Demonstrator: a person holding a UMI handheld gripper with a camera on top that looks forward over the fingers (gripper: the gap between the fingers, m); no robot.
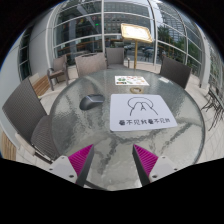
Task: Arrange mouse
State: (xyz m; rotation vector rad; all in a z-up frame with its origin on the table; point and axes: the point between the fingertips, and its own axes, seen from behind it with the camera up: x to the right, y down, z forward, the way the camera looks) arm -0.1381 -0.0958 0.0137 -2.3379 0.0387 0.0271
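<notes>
Mouse (pixel 92 101) rests on the round glass table (pixel 70 125), beyond the left finger, beside a white mat (pixel 143 110) lying ahead of the gripper (pixel 113 160). Fingers spread wide, holding nothing. Chairs (pixel 25 104) surround the table.

One mouse (pixel 91 100), one white mat (pixel 142 110), one round table (pixel 70 125) (glass-topped), several chairs (pixel 22 103) around.

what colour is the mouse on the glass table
Dark grey to black; the mouse shows in the gripper view, beyond the open fingers.
</notes>
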